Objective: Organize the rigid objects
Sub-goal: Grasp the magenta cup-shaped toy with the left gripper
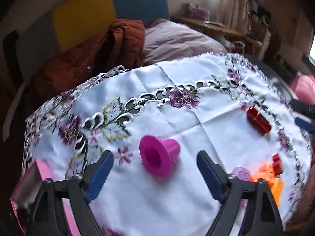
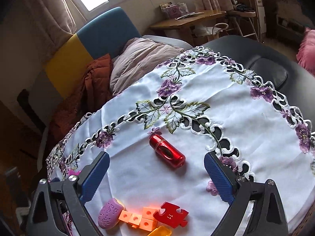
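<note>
A magenta flanged cup (image 1: 158,157) lies on its side on the white embroidered cloth (image 1: 177,82), just ahead of my open, empty left gripper (image 1: 155,167). A red metal cylinder (image 2: 167,151) lies on the cloth (image 2: 246,129) ahead of my open, empty right gripper (image 2: 156,169); it also shows in the left wrist view (image 1: 258,121). Below the right gripper sit a purple oval piece (image 2: 109,213), orange cubes (image 2: 137,219), a red puzzle piece (image 2: 171,215) and a yellow piece (image 2: 160,232). The left wrist view shows this cluster (image 1: 271,175) at the right.
A pink box (image 1: 29,179) sits at the left edge of the cloth. Beyond the table stand a bed with a pink pillow (image 1: 177,39), a rust quilt (image 1: 94,55), a blue and yellow headboard (image 2: 98,39) and a wooden desk (image 2: 187,21).
</note>
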Demonstrator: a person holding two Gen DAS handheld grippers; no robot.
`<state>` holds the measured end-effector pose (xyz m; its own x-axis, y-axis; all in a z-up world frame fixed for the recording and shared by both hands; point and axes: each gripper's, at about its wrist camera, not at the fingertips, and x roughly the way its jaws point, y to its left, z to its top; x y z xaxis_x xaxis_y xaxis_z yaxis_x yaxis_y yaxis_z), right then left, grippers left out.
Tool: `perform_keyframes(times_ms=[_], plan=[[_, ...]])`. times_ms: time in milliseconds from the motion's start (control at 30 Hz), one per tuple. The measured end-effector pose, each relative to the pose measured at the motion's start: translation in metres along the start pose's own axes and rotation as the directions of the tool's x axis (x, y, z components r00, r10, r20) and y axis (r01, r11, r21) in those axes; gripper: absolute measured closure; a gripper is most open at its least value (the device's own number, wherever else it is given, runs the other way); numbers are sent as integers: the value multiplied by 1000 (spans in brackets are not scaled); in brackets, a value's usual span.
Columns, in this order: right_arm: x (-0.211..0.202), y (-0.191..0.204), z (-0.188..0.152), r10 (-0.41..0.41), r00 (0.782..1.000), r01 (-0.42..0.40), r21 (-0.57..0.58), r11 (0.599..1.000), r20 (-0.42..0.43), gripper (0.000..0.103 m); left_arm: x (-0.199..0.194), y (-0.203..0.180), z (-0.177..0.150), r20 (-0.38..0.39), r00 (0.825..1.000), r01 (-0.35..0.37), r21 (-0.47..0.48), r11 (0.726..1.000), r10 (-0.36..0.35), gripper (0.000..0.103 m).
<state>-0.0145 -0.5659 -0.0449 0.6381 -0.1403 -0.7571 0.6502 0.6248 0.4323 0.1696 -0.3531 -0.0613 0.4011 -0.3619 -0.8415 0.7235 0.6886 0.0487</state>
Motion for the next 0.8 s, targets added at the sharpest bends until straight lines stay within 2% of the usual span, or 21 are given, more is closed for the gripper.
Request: perform_keyframes(times_ms=[133, 267, 300, 333, 400, 433, 467, 600, 800], plan=[[1, -1, 0, 16, 1000, -16, 12, 1000, -11, 5, 21, 8, 6, -35, 999, 18, -13, 1000, -18, 2], [4, 0, 0, 27, 999, -26, 10, 1000, -23, 5, 40, 15, 8, -65, 996, 54, -66, 996, -58, 2], [4, 1, -1, 30, 999, -29, 7, 1000, -26, 5, 44, 16, 8, -70, 995, 60, -74, 995, -65, 4], [5, 2, -1, 30, 999, -30, 4, 1000, -27, 5, 48, 16, 7, -83, 993, 82, -89, 993, -89, 15], [5, 2, -1, 27, 999, -27, -1, 1000, -28, 5, 46, 16, 3, -59, 996, 63, -98, 993, -69, 37], [6, 3, -1, 26, 999, -26, -3, 1000, -30, 5, 45, 16, 3, -55, 995, 78, -104, 991, -84, 47], [6, 3, -1, 26, 999, -26, -4, 1000, -32, 5, 44, 17, 1, -55, 992, 108, -115, 987, -115, 47], [6, 3, -1, 22, 999, -22, -10, 1000, -31, 5, 34, 15, -12, -57, 988, 132, -135, 982, -140, 47], [9, 1, -2, 14, 999, -14, -6, 1000, -42, 5, 2, 7, -41, -45, 992, 106, -171, 980, -115, 47]])
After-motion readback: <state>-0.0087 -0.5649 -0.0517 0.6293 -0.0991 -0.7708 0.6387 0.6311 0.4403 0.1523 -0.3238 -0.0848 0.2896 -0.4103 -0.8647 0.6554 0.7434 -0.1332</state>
